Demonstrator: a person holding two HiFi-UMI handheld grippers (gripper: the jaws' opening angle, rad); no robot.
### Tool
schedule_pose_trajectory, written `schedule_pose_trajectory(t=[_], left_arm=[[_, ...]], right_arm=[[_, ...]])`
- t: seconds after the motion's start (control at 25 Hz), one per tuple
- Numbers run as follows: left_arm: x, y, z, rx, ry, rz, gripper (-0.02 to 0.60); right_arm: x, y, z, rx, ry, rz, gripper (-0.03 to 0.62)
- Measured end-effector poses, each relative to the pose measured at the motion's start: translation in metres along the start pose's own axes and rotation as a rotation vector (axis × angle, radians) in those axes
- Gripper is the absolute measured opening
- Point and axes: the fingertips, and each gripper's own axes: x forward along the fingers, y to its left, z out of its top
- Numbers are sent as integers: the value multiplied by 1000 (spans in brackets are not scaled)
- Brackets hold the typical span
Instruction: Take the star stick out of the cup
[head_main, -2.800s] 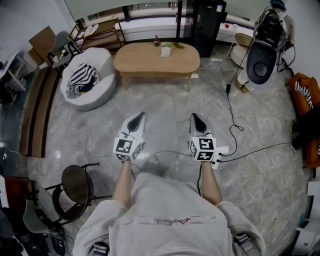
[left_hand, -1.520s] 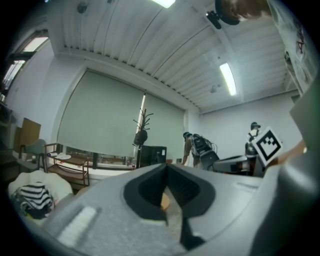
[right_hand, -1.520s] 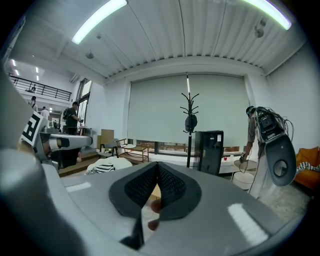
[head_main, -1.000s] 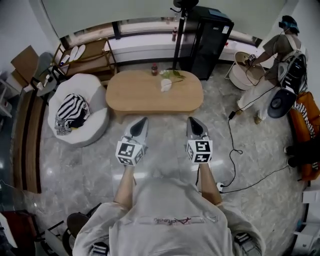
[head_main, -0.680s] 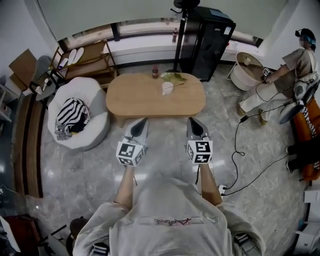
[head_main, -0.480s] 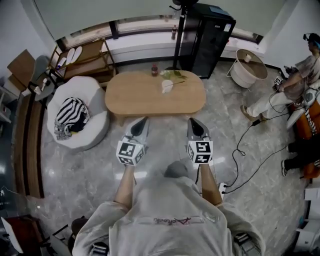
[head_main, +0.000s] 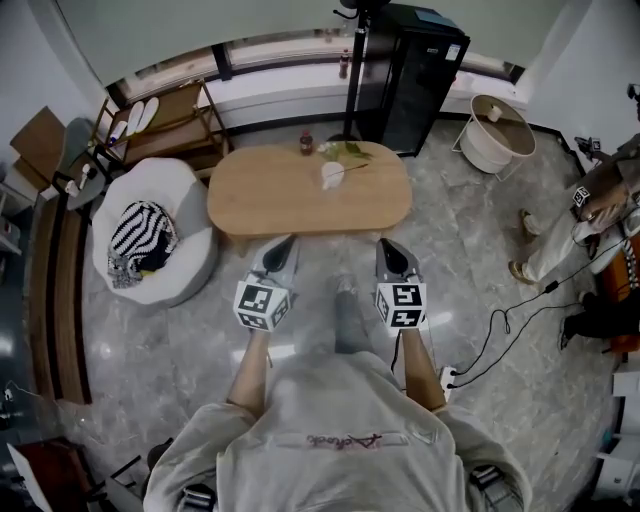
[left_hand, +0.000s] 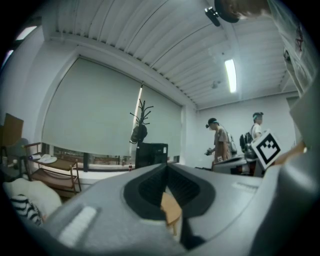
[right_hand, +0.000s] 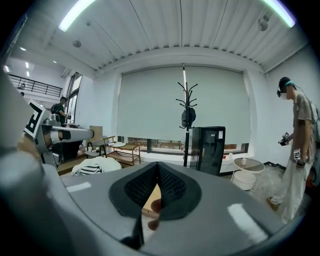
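In the head view a white cup (head_main: 331, 174) stands on the far side of an oval wooden table (head_main: 270, 198), with a thin stick (head_main: 352, 167) leaning out of it to the right and pale green bits (head_main: 344, 151) just behind. No star shape can be made out at this distance. My left gripper (head_main: 285, 241) and right gripper (head_main: 388, 243) are held side by side in the air over the floor, just short of the table's near edge. Both are shut and hold nothing. Each gripper view looks along closed jaws, the left gripper (left_hand: 166, 167) and the right gripper (right_hand: 158, 167) alike.
A small dark bottle (head_main: 306, 146) stands on the table behind the cup. A white beanbag chair (head_main: 155, 245) with a striped cloth sits left of the table. A black cabinet (head_main: 415, 62), a coat stand (head_main: 353, 70) and a round white stool (head_main: 497, 122) stand behind. A person (head_main: 598, 205) and cables (head_main: 505, 322) are at the right.
The view has closed in on the table, which now lies just ahead of both grippers. The person at the right has walked further right. The wearer's leg now shows between the grippers.
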Motion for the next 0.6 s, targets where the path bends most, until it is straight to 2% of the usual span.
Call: schedule_pose_trajectory(t=[0.6], left_arm=[[96,50,-10,10,27,9,2]], right_arm=[[97,-42,3,16,12,32,3]])
